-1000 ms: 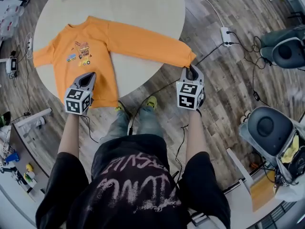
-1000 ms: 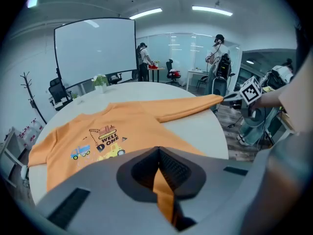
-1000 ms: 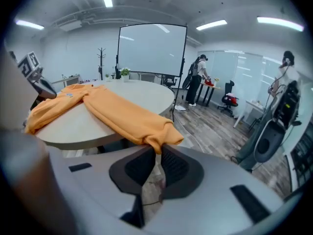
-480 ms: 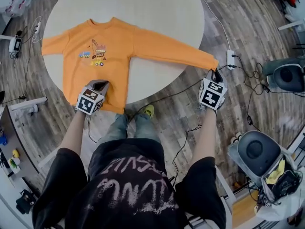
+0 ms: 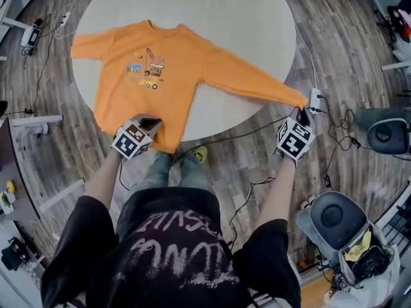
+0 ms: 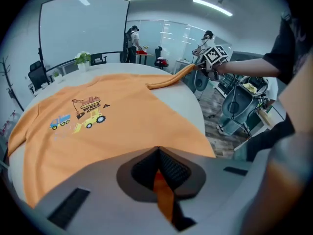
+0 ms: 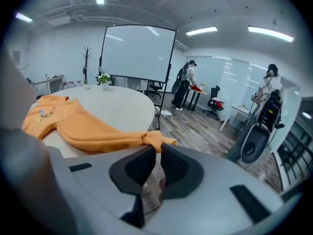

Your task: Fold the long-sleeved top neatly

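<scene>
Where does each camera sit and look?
Head view: on the person's head, facing down at the orange top on the table; arms and torso show.
Left gripper view: on the left gripper, facing across the top; jaws, right arm show.
Right gripper view: on the right gripper, facing along the sleeve; jaws show.
Shared: the top.

In the head view the marker cube [image 5: 131, 140] and body of the left tool [image 5: 149, 123] cover its jaws and the hem of the top [image 5: 128, 98] beneath them. The right tool [image 5: 302, 112] covers the very end of the sleeve [image 5: 257, 85]. The picture's upper edge cuts off the tabletop [image 5: 244, 18]. We cannot read the chest print [image 5: 149, 69]: too small.
</scene>
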A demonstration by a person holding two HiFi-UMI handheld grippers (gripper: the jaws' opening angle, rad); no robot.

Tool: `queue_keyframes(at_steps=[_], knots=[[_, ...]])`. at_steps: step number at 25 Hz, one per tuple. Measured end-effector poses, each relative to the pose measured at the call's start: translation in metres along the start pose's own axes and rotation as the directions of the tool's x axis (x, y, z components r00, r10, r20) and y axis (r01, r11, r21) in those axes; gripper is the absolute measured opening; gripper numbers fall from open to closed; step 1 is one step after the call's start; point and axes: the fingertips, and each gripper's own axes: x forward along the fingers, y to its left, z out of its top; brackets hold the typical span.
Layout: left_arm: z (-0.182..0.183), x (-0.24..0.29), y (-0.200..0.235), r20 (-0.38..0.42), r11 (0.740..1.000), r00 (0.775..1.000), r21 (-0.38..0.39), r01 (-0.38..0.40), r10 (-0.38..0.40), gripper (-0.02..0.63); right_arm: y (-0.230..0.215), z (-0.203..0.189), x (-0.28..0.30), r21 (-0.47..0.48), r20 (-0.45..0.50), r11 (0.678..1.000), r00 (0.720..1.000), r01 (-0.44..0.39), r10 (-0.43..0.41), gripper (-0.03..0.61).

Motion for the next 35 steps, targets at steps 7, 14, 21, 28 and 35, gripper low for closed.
queue_keyframes(at_steps=[7, 14, 21, 28, 35], knots=[[0.014, -0.012, -0.003, 0.140, 0.998, 0.990, 0.063, -0.008, 0.000, 0.012, 0.016, 0.040, -0.024, -0.040, 0.074, 0.999, 0.997, 0.003, -0.001, 0.037], [-0.005, -0.046, 0.035, 0.247, 0.999, 0.969, -0.011, -0.030, 0.032, 0.012, 0.076, 0.103, -0.057, -0.126, 0.177, 0.992, 0.983, -0.022, 0.044, 0.037], [-0.023, -0.089, 0.092, 0.345, 0.997, 0.937, -0.074, -0.038, 0.062, 0.012, 0.174, 0.169, -0.093, -0.275, 0.267, 0.961, 0.957, -0.039, 0.115, 0.037], [-0.044, -0.106, 0.138, 0.408, 0.988, 0.909, -0.154, -0.027, 0.088, 0.012, 0.316, 0.186, -0.145, -0.476, 0.286, 0.866, 0.903, -0.157, 0.321, 0.037], [-0.074, -0.130, 0.174, 0.404, 0.988, 0.911, -0.155, -0.026, 0.087, 0.012, 0.460, 0.128, -0.159, -0.715, 0.138, 0.653, 0.865, -0.249, 0.482, 0.037]])
